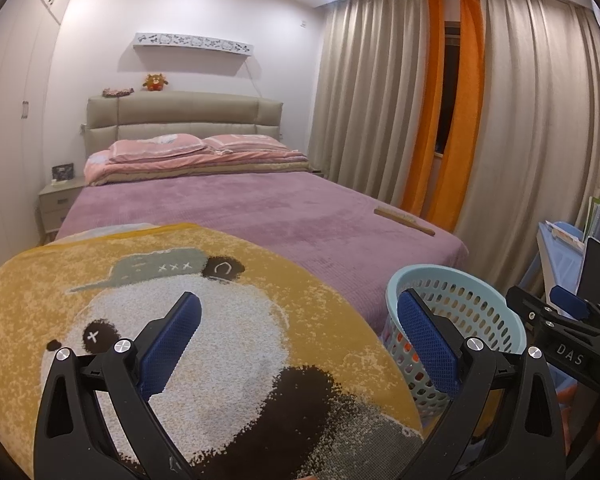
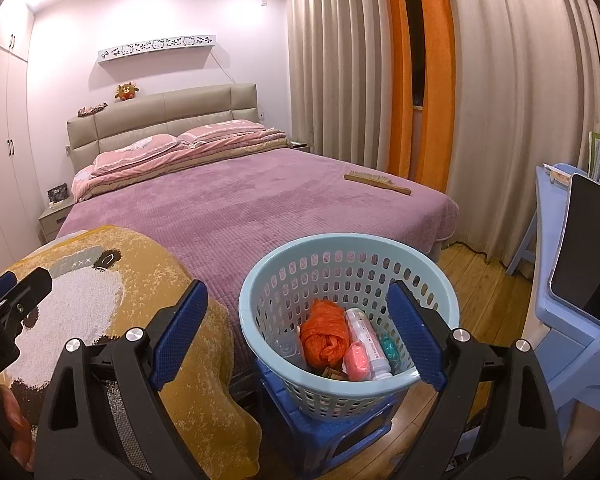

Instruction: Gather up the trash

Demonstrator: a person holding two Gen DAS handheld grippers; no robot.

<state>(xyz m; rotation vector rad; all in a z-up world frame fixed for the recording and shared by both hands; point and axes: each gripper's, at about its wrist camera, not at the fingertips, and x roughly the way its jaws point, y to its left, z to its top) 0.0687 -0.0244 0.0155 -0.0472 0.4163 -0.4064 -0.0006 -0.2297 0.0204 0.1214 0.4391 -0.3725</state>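
With both the left gripper and right gripper spread wide and empty, trash looked already binned in the basket; next step probably called for scanning for leftovers.

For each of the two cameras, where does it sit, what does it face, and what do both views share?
Left wrist: on the left gripper, open, over the panda blanket, facing the headboard; the right gripper shows at the right edge.
Right wrist: on the right gripper, open, above the basket; a fingertip shows lower left.
Shared: bed, brush, curtains, basket, blanket.
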